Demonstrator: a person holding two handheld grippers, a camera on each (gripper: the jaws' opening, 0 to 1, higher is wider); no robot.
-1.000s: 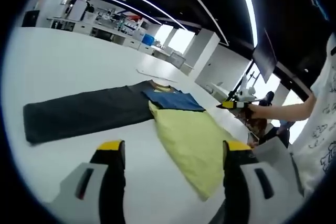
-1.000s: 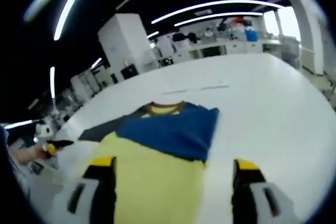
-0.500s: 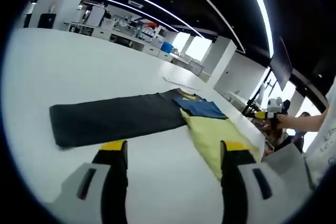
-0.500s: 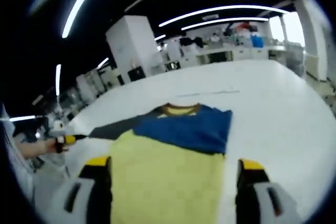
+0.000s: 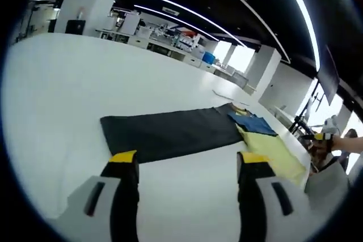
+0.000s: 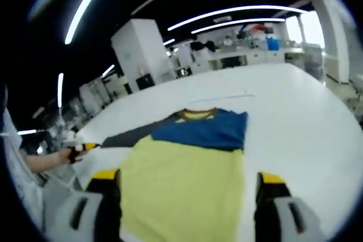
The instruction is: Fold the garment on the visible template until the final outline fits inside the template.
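White tabletop (image 5: 62, 100) stretches across a large open workroom, carrying a garment (image 6: 187, 179) laid flat: a yellow body, a blue band at the shoulders, a yellow collar and one long dark sleeve (image 5: 170, 133) spread out to the side. The garment lies near the table's edge, and no template outline can be made out beneath it in either view.

In the left gripper view, the left gripper (image 5: 184, 188) hovers above bare table just short of the sleeve, jaws wide apart and holding nothing. In the right gripper view, the right gripper (image 6: 184, 202) hangs over the yellow hem, jaws likewise spread and empty; the left gripper's yellow tip shows at that view's left, in a person's hand (image 6: 74, 154).

Folding looks barely begun. The main risk is the long sleeve: pinched only near its cuff, it could drag or bunch rather than fold cleanly, leaving the outline too wide. A grab at the hem may catch only the top layer and pull the body askew. With the cloth close to the table's edge, a careless tug could slide part of it over the side.
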